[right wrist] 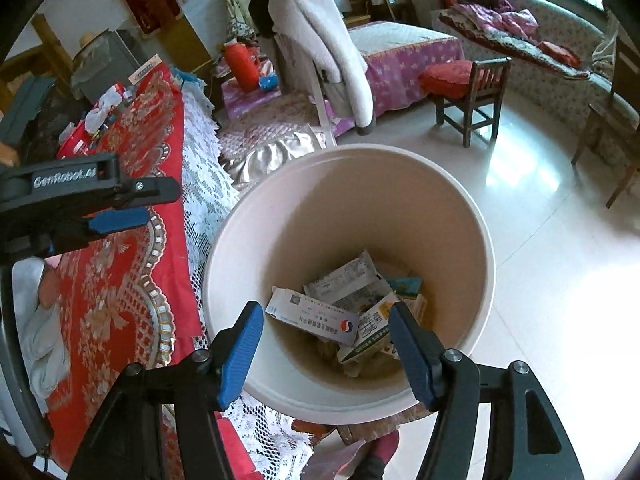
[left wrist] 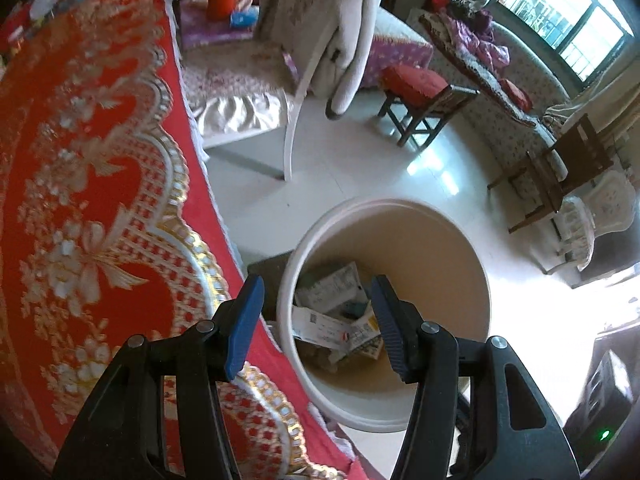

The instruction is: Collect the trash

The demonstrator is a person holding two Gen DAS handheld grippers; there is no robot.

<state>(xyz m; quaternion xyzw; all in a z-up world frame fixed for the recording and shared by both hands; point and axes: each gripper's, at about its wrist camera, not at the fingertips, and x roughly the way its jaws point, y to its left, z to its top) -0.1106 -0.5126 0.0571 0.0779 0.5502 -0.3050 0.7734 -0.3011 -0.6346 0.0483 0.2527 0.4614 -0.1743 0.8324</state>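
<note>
Cardboard and paper are filling the bottom of a cream plastic bin (right wrist: 352, 208) that is standing on the pale tiled floor (right wrist: 560, 280), just beside a table draped in a red-and-gold embroidered cloth (left wrist: 80, 200) over white lace (right wrist: 204, 184). Both grippers are hanging above the bin's mouth with nothing in them: the right gripper (right wrist: 326, 350) is spreading its blue pads wide over the rubbish, and the left gripper (left wrist: 318, 326) is likewise gaping, half over the cloth's edge. Lying inside are a white medicine carton (right wrist: 312, 318), a printed leaflet (right wrist: 348, 280) and a creased green-and-white box (right wrist: 372, 332), heaped loosely against one another. These pieces are probably light and thin-walled, likely to buckle under a hard squeeze and to slide on glossy faces; a pinch across a carton's narrow sides or a folded edge looks safest. More small clutter (right wrist: 100, 120) is sitting at the table's far end, too blurred to identify.
</note>
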